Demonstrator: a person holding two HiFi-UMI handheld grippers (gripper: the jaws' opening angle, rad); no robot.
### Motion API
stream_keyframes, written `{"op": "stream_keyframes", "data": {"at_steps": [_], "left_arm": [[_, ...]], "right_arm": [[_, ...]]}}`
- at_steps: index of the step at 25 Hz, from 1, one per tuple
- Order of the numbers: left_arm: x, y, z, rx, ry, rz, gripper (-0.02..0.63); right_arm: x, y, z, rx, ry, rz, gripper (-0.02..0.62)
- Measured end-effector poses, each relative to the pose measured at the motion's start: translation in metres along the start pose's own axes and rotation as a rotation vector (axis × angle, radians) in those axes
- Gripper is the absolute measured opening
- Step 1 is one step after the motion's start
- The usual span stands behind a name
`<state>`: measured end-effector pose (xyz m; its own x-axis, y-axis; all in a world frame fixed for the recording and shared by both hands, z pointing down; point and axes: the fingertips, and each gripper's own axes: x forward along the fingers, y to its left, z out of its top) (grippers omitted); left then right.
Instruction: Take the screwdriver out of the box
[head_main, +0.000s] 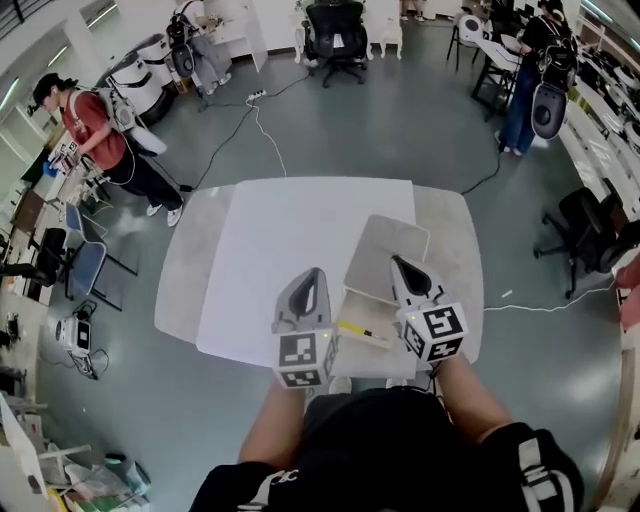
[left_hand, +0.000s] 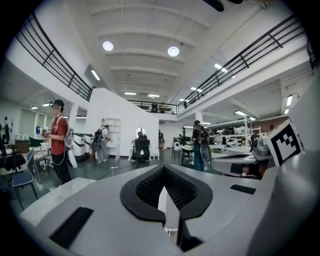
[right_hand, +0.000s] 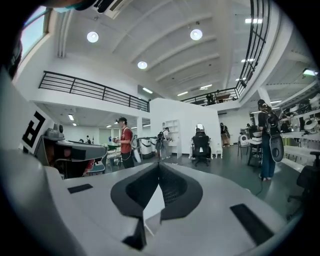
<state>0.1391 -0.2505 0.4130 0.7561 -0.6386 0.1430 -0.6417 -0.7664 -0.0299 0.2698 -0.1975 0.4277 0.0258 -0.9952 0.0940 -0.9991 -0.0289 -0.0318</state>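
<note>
A shallow pale box lies open near the table's front edge, its lid swung back. In the box rests a screwdriver with a yellow handle. My left gripper hovers just left of the box, its jaws shut with nothing between them. My right gripper is over the box's right side, also shut and empty. Both gripper views look level across the room: the left gripper and the right gripper show closed tips, and the box is out of sight in both.
The box sits on a white sheet covering a pale table. A blue chair stands left of the table and a dark chair to the right. Cables run over the floor. Several people stand far off.
</note>
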Motion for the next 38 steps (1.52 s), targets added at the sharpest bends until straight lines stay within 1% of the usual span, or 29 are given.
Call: {"op": "stream_keyframes", "data": {"at_steps": [10,15,19,23,26,32,34,38], "left_arm": [[-0.017,0.015,-0.011,-0.036,0.032,0.176,0.012],[-0.034,0.029,-0.021,-0.051,0.051,0.269,0.012],[-0.051,0.041,-0.027,-0.058,0.065,0.332,0.012],[-0.07,0.052,-0.032,-0.07,0.078,0.386,0.012],[-0.081,0.06,-0.037,-0.077,0.088,0.418,0.012],[-0.097,0.07,-0.045,-0.082,0.106,0.459,0.012],[-0.103,0.075,-0.047,-0.085,0.11,0.474,0.012],[-0.113,0.086,-0.051,-0.09,0.118,0.495,0.012]], "right_arm": [[0.028,0.019,-0.042,-0.118,0.192,0.277,0.012],[0.04,0.037,-0.069,-0.232,0.288,0.406,0.012],[0.045,0.055,-0.093,-0.276,0.373,0.511,0.012],[0.047,0.066,-0.117,-0.289,0.46,0.578,0.014],[0.047,0.074,-0.135,-0.279,0.536,0.63,0.023],[0.041,0.091,-0.182,-0.231,0.751,0.761,0.052],[0.039,0.095,-0.195,-0.228,0.81,0.779,0.055],[0.039,0.1,-0.221,-0.25,0.91,0.787,0.063]]}}
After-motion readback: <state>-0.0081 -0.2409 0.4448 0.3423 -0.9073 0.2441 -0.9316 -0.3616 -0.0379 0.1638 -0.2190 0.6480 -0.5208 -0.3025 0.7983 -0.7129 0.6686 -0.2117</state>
